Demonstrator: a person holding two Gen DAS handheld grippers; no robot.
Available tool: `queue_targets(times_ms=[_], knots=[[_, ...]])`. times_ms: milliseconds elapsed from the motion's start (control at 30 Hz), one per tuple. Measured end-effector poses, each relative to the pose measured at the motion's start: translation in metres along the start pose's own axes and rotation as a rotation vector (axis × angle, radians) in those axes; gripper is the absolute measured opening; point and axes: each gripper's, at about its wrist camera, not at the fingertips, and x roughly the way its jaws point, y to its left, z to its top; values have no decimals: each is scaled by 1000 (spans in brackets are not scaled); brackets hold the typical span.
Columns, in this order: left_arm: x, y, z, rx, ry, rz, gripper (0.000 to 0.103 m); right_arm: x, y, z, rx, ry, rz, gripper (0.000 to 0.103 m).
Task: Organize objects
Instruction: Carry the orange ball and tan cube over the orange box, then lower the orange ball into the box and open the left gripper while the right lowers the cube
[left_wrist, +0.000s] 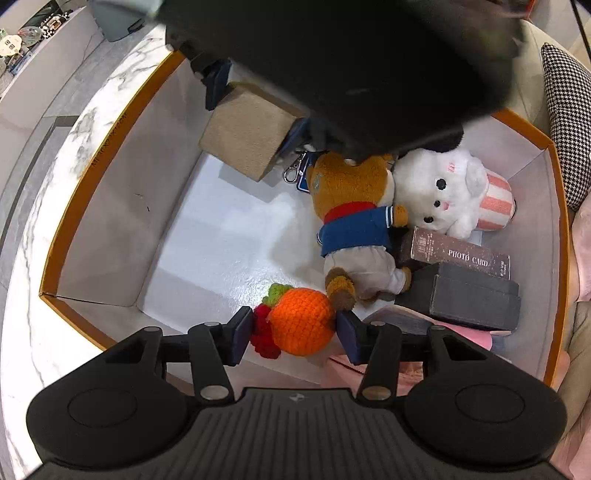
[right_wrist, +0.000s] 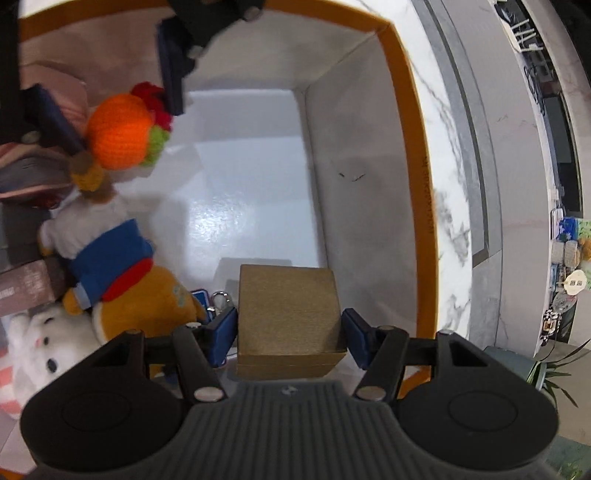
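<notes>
I had both tools down inside the orange-rimmed box (left_wrist: 110, 122). My left gripper (left_wrist: 294, 330) pinched the crocheted orange (left_wrist: 301, 321) just above the box floor, beside the bear plush's (left_wrist: 354, 221) foot. My right gripper (right_wrist: 290, 334) had its jaws pressed on the tan cube box (right_wrist: 288, 317), near the box's far corner. I judged the soft yarn could squirm loose, and the bear's foot could snag my finger as I released. The two tools crowded close, so a collision looked possible.
</notes>
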Motion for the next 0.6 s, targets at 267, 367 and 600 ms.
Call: queue_targets(times_ms=[267, 367, 600], knots=[[1, 0, 0, -16, -15, -5, 58, 14, -11, -5, 42, 34, -1, 64], [1, 0, 0, -20, -15, -3, 58, 14, -12, -8, 50, 37, 0, 64], [6, -2, -3, -18, -2, 5, 58, 13, -13, -12, 61, 44, 0, 65]])
